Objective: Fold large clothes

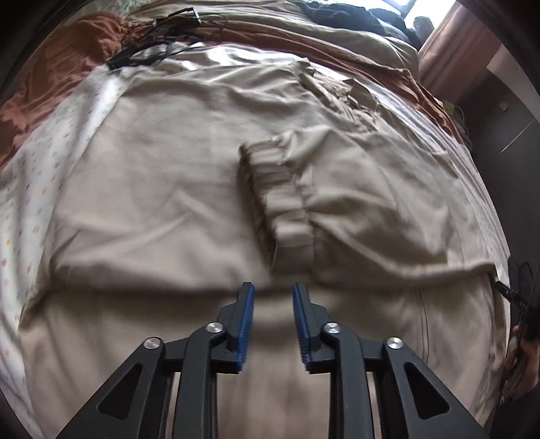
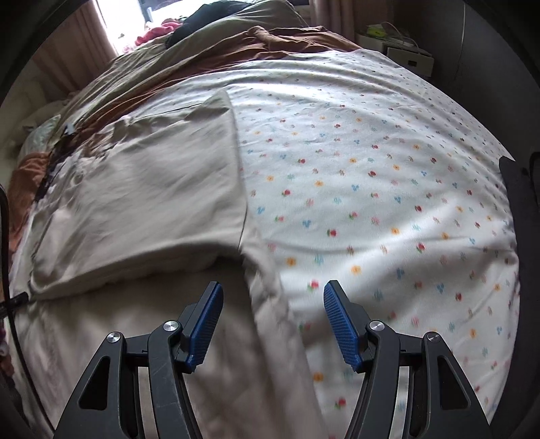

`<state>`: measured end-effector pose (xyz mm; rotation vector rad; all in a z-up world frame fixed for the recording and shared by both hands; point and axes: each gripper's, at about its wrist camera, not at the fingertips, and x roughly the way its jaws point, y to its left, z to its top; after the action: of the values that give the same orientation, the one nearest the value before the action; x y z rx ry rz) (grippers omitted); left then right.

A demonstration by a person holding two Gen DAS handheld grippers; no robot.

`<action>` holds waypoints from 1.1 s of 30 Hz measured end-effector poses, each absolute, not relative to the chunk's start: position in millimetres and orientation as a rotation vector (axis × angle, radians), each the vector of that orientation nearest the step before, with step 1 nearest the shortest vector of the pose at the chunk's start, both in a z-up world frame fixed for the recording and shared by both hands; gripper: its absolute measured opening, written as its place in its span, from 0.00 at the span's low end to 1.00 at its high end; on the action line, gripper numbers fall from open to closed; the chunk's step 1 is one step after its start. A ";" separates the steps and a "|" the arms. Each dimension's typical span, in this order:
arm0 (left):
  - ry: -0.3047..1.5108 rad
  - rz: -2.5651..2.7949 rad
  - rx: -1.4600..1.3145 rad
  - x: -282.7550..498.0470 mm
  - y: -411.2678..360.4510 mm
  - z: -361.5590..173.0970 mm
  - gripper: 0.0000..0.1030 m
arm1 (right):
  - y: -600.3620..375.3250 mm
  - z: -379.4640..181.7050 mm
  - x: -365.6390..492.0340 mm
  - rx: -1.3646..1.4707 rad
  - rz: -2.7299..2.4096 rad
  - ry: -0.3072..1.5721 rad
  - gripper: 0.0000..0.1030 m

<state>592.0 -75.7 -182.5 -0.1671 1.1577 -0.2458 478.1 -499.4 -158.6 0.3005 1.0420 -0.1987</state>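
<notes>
we see a plain beige garment, its ribbed cuff the same beige. under it lies a white sheet dotted with small flowers in red, orange, blue and pink. behind that we find a rust-brown blanket and a dull tan duvet, with something black on top. our left gripper and right gripper are black with blue ridged pads. black cables cross the blanket. the curtain is pinkish brown.

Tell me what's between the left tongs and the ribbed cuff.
Only plain beige garment cloth lies between the left tongs and the ribbed cuff, seen in the left wrist view.
</notes>
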 end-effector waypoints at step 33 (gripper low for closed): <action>1.071 0.017 -0.329 378.9 92.7 -164.5 0.75 | -487.1 -177.5 316.8 0.464 -0.033 1.048 0.57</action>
<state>378.9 92.7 -164.5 -0.3288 1.0710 0.0170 316.8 -487.1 -177.5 0.4643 1.0479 -0.0328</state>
